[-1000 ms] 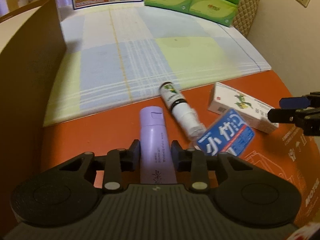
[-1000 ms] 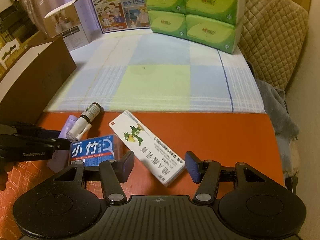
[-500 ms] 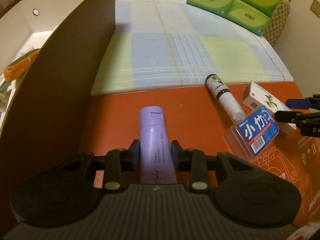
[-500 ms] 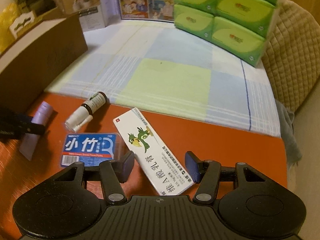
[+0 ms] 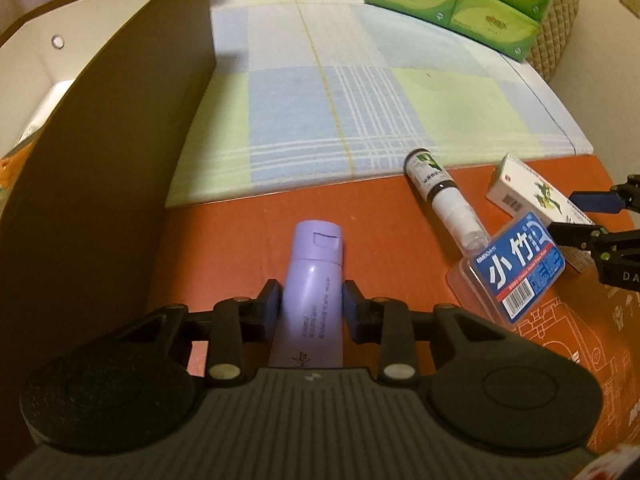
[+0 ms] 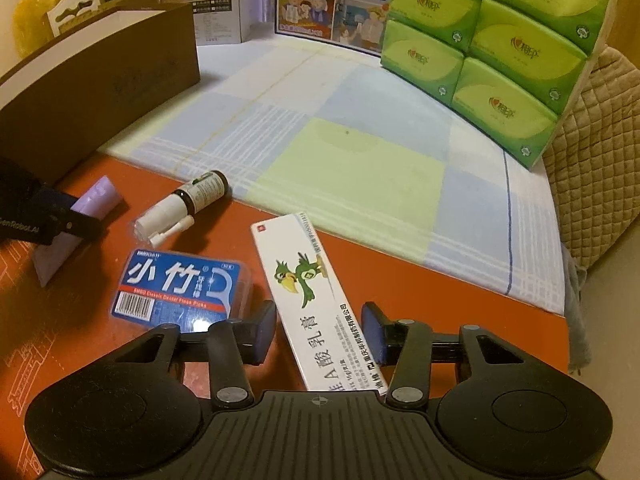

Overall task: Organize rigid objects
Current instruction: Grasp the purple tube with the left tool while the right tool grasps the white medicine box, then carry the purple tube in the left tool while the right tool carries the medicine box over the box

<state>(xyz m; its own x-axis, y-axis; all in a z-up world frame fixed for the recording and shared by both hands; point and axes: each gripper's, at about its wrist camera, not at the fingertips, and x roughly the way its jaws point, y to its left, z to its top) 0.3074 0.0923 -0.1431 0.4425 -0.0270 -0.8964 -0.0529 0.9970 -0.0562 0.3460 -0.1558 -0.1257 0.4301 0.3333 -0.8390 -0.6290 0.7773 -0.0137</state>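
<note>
My left gripper [image 5: 312, 304] is shut on a purple tube [image 5: 316, 248], whose cap points away over the orange table [image 5: 240, 232]. The right wrist view shows that tube [image 6: 100, 196] at the far left, with the left gripper [image 6: 60, 216] on it. My right gripper [image 6: 320, 328] straddles the near end of a long white box with a green bird [image 6: 304, 276]. Its jaws are closing, with a sliver of gap left at the left pad. A blue floss-pick case [image 6: 180, 288] and a lying spray bottle [image 6: 188, 204] rest between the two grippers.
A tall brown open-topped box [image 5: 100, 160] stands along the left. A checked cloth [image 5: 340, 100] covers the far table. Green tissue packs [image 6: 500, 40] are stacked at the back right, beside a quilted chair back [image 6: 600, 140].
The left gripper, still holding the tube, has swung left towards the brown box. The right gripper has rolled and come closer over the white box, and its jaws have narrowed around it.
</note>
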